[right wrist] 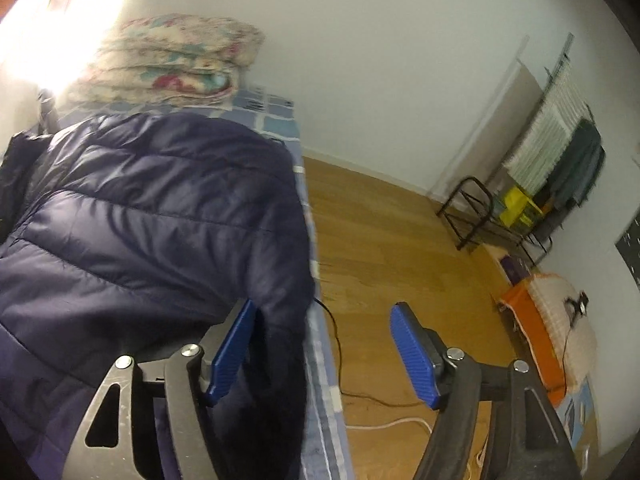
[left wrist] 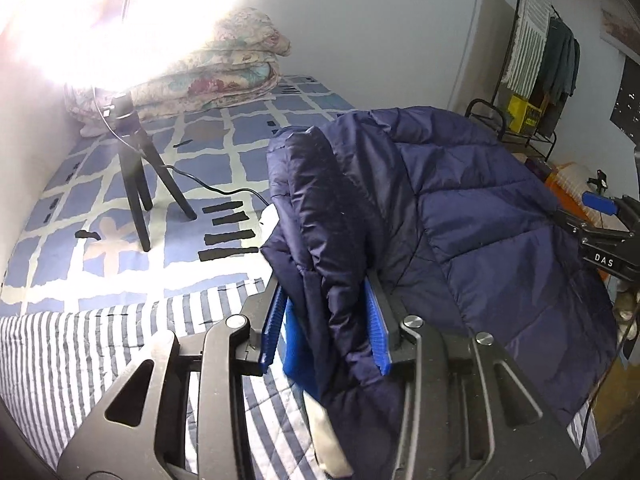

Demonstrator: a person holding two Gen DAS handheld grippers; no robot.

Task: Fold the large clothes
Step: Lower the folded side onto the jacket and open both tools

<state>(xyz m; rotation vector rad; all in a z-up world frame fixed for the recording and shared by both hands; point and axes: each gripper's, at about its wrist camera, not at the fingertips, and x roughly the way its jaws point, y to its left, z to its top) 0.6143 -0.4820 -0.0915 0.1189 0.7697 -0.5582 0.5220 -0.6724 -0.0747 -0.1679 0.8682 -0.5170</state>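
Left wrist view showed the left gripper [left wrist: 326,322] loosened around a fold of the navy jacket [left wrist: 460,208] on the bed [left wrist: 120,280]; the right gripper [right wrist: 324,354] stood released, jacket edge beside one finger.

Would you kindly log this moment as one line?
jacket: on bed | left gripper: open, fold between jaws | right gripper: open, edge between jaws

Navy quilted puffer jacket [left wrist: 460,200], shiny fabric with stitched panels, lies in a loose, rumpled heap on the bed, not flat. One bunched fold stands up along its left side in the left wrist view. Its far edge reaches the bed's side in the right wrist view [right wrist: 160,208], next to the wooden floor.
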